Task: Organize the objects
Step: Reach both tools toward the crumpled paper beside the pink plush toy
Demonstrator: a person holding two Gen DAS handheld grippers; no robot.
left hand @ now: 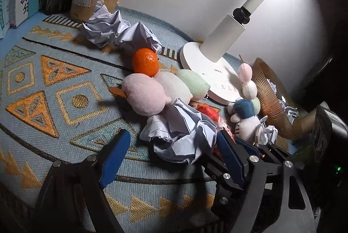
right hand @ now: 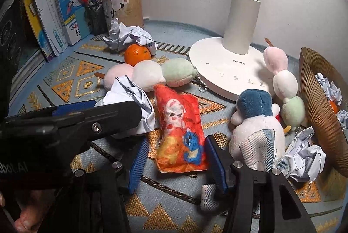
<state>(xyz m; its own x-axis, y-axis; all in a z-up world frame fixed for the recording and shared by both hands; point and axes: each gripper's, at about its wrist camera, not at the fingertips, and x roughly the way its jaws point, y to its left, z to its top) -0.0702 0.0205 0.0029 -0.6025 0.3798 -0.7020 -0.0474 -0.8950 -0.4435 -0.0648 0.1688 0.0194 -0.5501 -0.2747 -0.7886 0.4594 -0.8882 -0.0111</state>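
Note:
My left gripper (left hand: 171, 146) is open, its blue pads on either side of a crumpled paper ball (left hand: 180, 135) lying on the patterned mat; the same ball shows in the right wrist view (right hand: 132, 102). My right gripper (right hand: 174, 159) is open around the near end of an orange plush snack bag (right hand: 180, 128), not closed on it. A three-ball dango plush (right hand: 150, 74) and an orange (right hand: 137, 54) lie behind. A second crumpled paper (right hand: 128, 35) sits further back. A blue-headed plush doll (right hand: 256, 124) sits to the right.
A white desk lamp base (right hand: 226, 72) stands at the back right, with a second dango plush (right hand: 282, 82) leaning by it. A brown ribbed basket (right hand: 317, 106) holds paper balls; another paper ball (right hand: 304, 154) lies beside it. Books (right hand: 65, 11) and pen holders (right hand: 121, 6) stand at the back left.

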